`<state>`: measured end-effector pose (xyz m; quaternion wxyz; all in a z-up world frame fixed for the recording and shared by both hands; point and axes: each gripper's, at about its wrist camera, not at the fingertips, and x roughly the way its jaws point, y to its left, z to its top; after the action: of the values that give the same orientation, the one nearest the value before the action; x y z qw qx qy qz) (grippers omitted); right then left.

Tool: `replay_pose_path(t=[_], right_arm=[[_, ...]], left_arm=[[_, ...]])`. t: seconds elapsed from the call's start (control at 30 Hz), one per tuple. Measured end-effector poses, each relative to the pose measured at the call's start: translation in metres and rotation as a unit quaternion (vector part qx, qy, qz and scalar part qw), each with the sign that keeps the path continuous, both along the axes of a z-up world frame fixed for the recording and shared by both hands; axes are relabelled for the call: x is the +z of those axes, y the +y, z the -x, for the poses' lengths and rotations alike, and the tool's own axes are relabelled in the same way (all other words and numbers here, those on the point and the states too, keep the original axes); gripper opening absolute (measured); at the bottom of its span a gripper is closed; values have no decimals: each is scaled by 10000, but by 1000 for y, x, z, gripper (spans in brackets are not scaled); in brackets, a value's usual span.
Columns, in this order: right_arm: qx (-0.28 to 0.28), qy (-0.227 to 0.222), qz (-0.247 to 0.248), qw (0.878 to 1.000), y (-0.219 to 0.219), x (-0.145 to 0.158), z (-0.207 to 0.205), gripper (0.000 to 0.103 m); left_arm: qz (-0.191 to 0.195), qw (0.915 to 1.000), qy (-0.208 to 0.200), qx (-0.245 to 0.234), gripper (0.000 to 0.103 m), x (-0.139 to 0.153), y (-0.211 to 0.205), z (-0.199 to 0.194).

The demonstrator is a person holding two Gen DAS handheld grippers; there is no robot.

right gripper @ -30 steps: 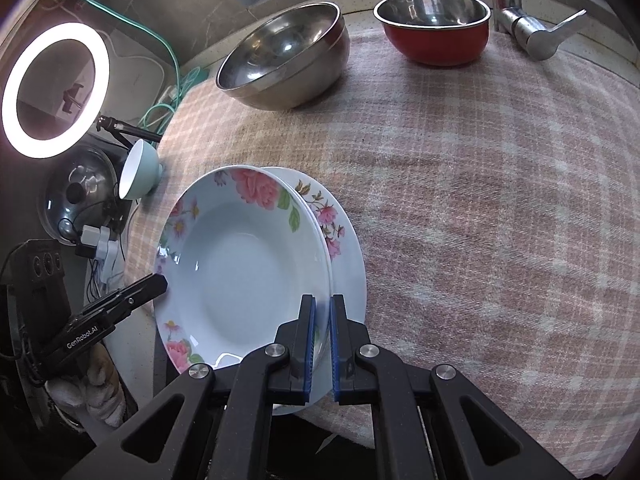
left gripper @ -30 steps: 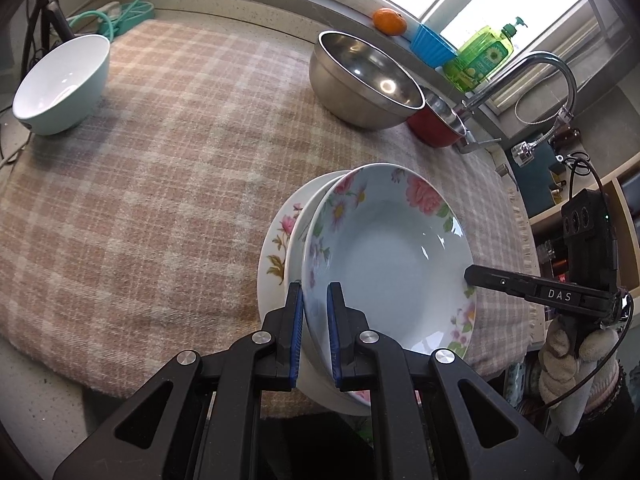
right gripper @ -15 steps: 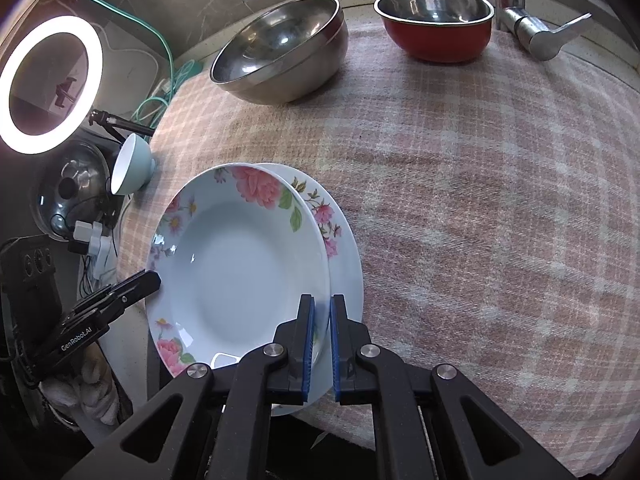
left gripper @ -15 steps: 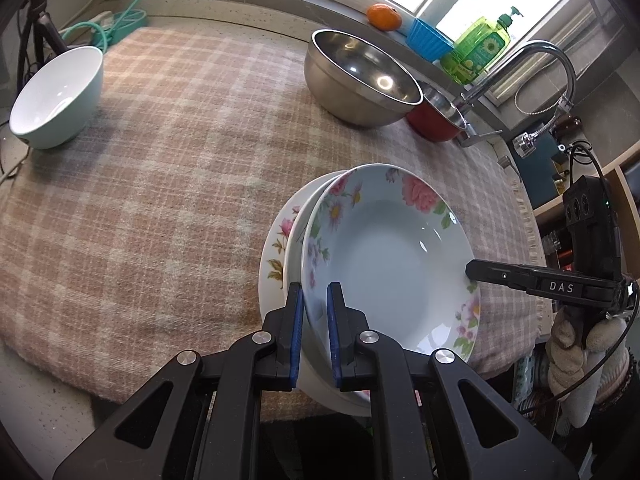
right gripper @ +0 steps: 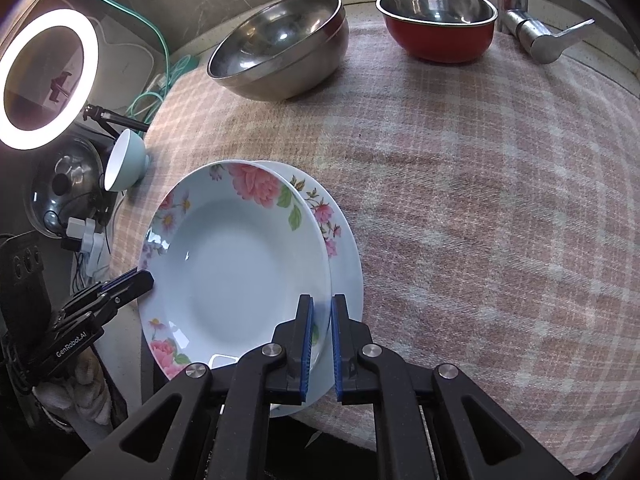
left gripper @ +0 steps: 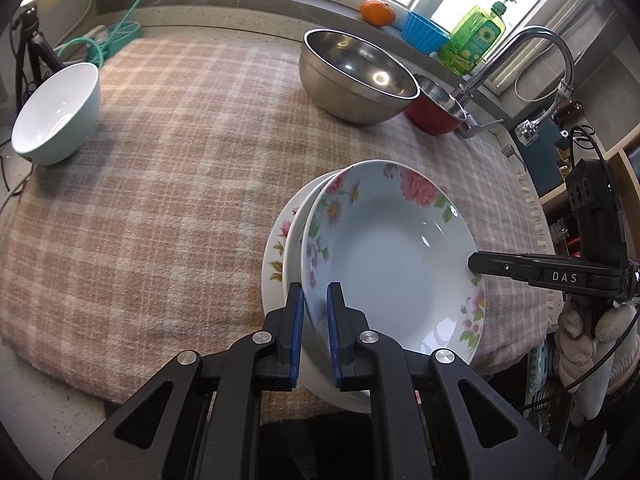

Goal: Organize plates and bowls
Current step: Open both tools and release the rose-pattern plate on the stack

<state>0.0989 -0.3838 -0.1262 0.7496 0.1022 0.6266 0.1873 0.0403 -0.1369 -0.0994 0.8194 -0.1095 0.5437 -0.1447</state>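
A deep white plate with pink flowers [left gripper: 392, 264] [right gripper: 236, 264] sits over a second floral plate [left gripper: 276, 256] [right gripper: 344, 256] near the front edge of the checked cloth [left gripper: 168, 184]. I cannot tell whether the two plates touch. My left gripper [left gripper: 314, 294] is shut on the top plate's near-left rim. My right gripper [right gripper: 322, 306] is shut on the opposite rim. Each gripper shows in the other's view: the right gripper [left gripper: 474, 266] and the left gripper [right gripper: 138, 282] both meet the rim.
A mint bowl [left gripper: 56, 116] stands at the cloth's left edge. At the back are a large steel bowl [left gripper: 356, 76] and a red bowl [left gripper: 436, 112] beside the faucet [left gripper: 520, 56]. A soap bottle [left gripper: 472, 40], blue cup [left gripper: 424, 32] and orange [left gripper: 377, 12] line the sill.
Both grippers keep their hold on the top plate's rim. The left view has tilted slightly; the plates stay where they were.
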Motion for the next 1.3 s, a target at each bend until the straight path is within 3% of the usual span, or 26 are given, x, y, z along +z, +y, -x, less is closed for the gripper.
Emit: replay_pose_path(t=[0.2, 0.77, 1.1, 1.17, 1.3], right_arm=[[-7, 2, -5, 10000, 1, 0, -1, 8], [77, -8, 118, 9999, 7, 1, -3, 11], [-123, -594, 287, 9977, -3, 37, 3, 15], [-188, -779, 300, 9963, -3, 48, 6, 24], [-427, -1103, 194, 9928, -7, 64, 12, 26]], left_arm=[[-208, 9997, -132, -35, 10, 5, -1, 1], [56, 9997, -72, 225, 10, 10, 16, 0], [157, 9982, -139, 560, 10, 21, 42, 6], [143, 9976, -203, 642, 10, 25, 49, 9], [72, 9959, -340, 834, 10, 34, 65, 14]])
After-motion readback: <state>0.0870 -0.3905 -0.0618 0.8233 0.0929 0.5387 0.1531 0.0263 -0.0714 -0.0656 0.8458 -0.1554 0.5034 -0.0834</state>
